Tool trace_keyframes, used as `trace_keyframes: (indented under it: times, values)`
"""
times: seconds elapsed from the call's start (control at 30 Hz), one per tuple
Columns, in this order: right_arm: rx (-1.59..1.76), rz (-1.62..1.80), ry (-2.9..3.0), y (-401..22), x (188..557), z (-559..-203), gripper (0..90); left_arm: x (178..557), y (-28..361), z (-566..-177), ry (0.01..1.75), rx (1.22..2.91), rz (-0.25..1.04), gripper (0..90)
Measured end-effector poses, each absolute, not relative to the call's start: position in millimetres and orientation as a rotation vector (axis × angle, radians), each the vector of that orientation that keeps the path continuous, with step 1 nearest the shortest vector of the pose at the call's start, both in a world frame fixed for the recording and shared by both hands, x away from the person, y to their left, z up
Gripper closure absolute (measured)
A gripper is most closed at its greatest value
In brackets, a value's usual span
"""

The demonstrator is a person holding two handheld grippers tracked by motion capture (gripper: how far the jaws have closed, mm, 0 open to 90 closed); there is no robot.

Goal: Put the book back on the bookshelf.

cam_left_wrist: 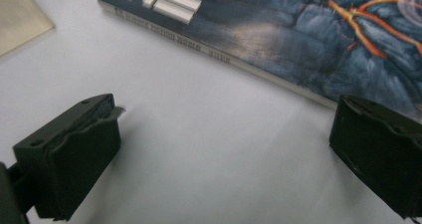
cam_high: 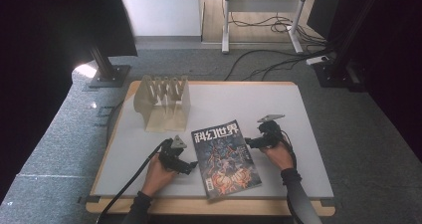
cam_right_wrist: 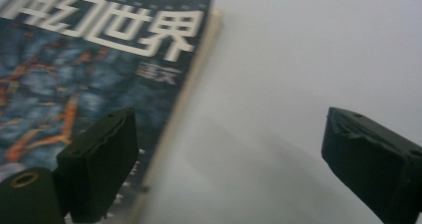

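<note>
A magazine (cam_high: 226,157) with a dark blue and orange cover and white title characters lies flat on the white table (cam_high: 278,109), near the front. My left gripper (cam_high: 188,167) sits at its left edge, jaws wide open; in the left gripper view the magazine's spine (cam_left_wrist: 259,67) runs just beyond the jaws, with bare table between them. My right gripper (cam_high: 250,143) is at the magazine's right edge, also open; in the right gripper view the magazine (cam_right_wrist: 99,69) and its page edge lie by the left jaw, nothing gripped.
A beige slotted rack (cam_high: 163,102) stands at the table's back left; its corner (cam_left_wrist: 20,17) shows in the left gripper view. Cables trail from both grippers toward the front edge. Beyond the table are stand bases, a desk frame and floor cables.
</note>
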State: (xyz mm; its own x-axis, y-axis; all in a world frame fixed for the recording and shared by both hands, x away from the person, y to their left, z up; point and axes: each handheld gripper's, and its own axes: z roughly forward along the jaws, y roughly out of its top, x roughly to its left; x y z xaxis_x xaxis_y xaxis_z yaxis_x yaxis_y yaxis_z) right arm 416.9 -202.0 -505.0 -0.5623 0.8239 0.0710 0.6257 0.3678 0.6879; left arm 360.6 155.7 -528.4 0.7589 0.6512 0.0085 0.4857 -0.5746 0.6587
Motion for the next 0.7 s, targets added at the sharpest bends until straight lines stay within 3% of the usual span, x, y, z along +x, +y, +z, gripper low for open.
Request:
trace_keyframes:
  times: [0.33,0.7]
  values:
    - [1.266,1.034,2.450,-163.1,422.8,-511.8,16.6,363.4,151.3,-528.9,0.852,2.300,0.312,0.0]
    - [1.451,1.104,2.409,-155.0,429.9,-516.6,30.2,364.9,148.6,-529.1,0.858,2.297,0.313,0.0]
